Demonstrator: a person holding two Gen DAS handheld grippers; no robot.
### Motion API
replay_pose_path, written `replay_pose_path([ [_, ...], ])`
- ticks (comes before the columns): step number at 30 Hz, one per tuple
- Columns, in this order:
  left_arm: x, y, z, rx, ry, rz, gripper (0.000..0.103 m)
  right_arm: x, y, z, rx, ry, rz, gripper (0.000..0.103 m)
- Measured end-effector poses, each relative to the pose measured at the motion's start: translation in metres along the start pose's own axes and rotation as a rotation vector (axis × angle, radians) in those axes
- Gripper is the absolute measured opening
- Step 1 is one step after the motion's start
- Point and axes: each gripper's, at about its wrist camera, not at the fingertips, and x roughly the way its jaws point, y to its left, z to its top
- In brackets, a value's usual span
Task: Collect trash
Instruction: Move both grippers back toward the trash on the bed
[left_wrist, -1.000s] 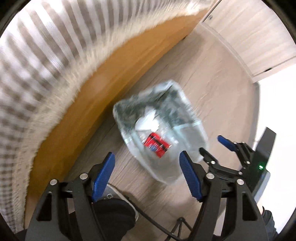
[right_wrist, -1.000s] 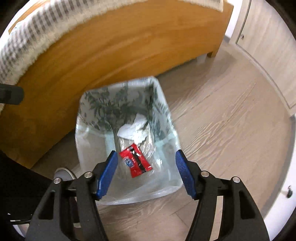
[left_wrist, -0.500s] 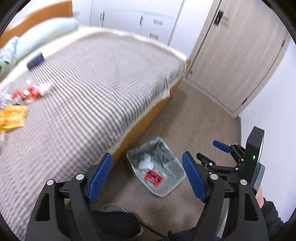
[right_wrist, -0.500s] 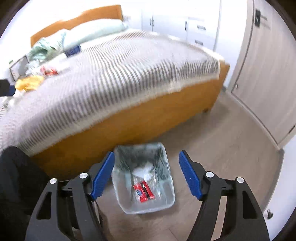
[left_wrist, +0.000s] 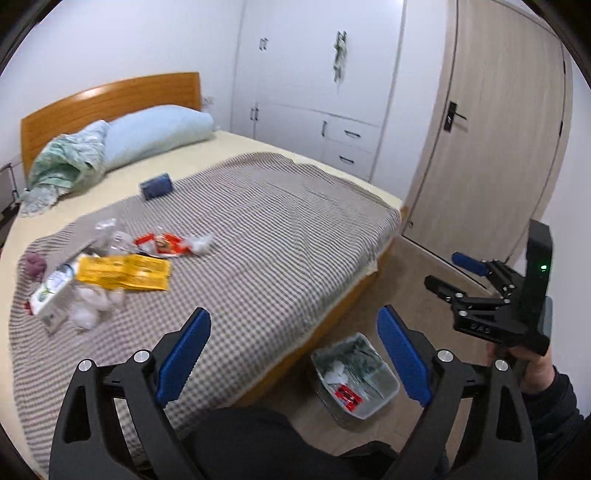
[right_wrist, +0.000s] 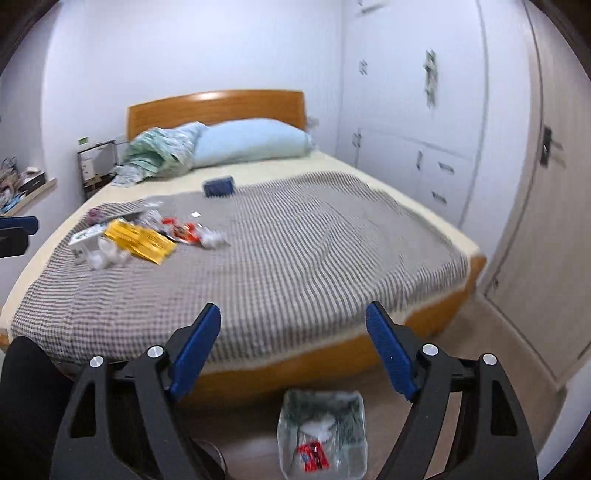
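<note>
Home bedroom: orange wooden-framed bed (right_wrist: 332, 363) with grey checked blanket (left_wrist: 280, 236), pale blue pillow (left_wrist: 159, 131), white built-in wardrobe (left_wrist: 317, 81), light wood-grain door (left_wrist: 491, 147).

Two wrist views from high beside the bed (left_wrist: 280, 236), angled down, sharing bin (right_wrist: 321, 432) and blanket.

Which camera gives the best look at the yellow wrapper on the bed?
The left wrist view: the yellow wrapper lies nearer, larger and sharp enough to show dark print. In the right wrist view it is smaller, blurred and farther off.
</note>
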Motion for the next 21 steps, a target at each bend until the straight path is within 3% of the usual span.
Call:
replay_pose_path([
  [9,-0.046,0.087,0.017,-0.072,-0.062,0.076,0.089,0.021,0.054,0.056,-0.097,-0.034,0.044,0.077],
  [17,-0.049,0.188,0.034,-0.154,-0.077,0.186,0.089,0.071,0.109,0.102,-0.18,-0.013,0.092,0.077],
  [21,-0.045,0.253,0.024,-0.155,-0.057,0.266,0.091,0.092,0.132,0.116,-0.241,-0.016,0.117,0.077],
])
